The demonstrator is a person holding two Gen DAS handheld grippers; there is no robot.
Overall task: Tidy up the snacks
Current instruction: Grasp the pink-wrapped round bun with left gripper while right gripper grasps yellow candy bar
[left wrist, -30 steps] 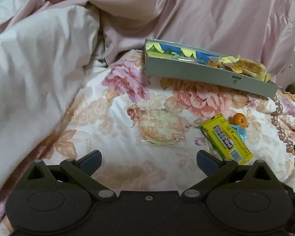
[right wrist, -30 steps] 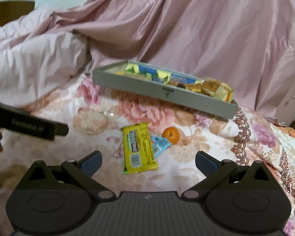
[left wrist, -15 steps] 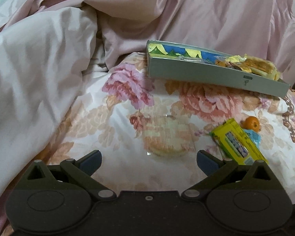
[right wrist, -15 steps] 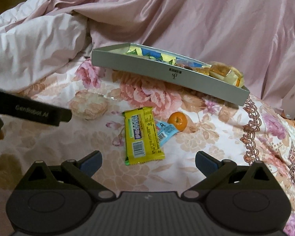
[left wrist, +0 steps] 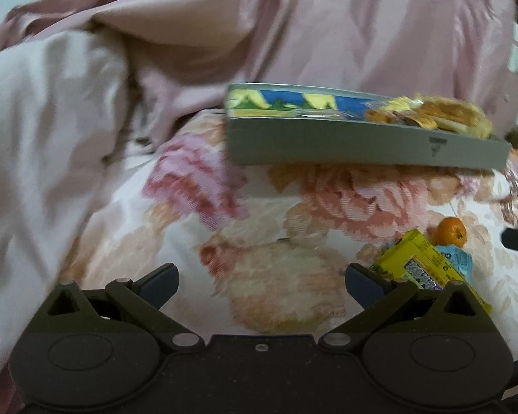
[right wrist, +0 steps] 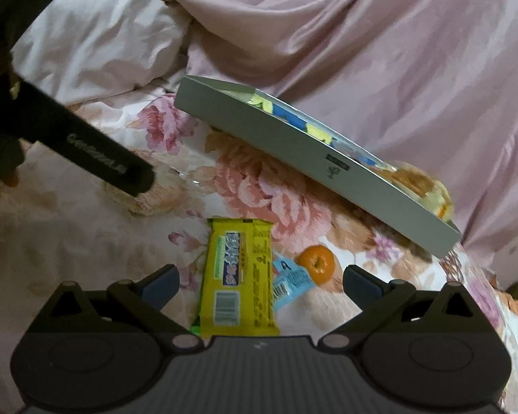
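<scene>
A: What have you got on the left side?

B: My left gripper [left wrist: 261, 280] has its jaws wide apart, holding nothing; between them, low on the floral sheet [left wrist: 197, 207], lies a round pale cake [left wrist: 279, 286] in clear, glossy wrap; it sits in the gap, and I cannot tell if the pads touch it. The sheet is soft woven cotton, printed with pink and peach blooms; a crumpled pink quilt [left wrist: 328, 34], smooth and faintly shiny, is heaped behind.

A: And the right?

B: My right gripper [right wrist: 261, 277] is spread open too, empty; a flat yellow bar [right wrist: 236, 276] in crinkly foil lies lengthwise between the jaws, nearer the left one, its near end under the gripper body; a small blue packet [right wrist: 291, 281] pokes out from beside the bar, and a round mandarin [right wrist: 317, 258] lies just beside that, inside the right jaw.

A: The tray?

B: A shallow grey tray [right wrist: 293, 151], stiff card by the look, rests tilted on the sheet beyond the snacks; it holds blue-and-yellow packets and golden wrapped pieces at its right end.
</scene>
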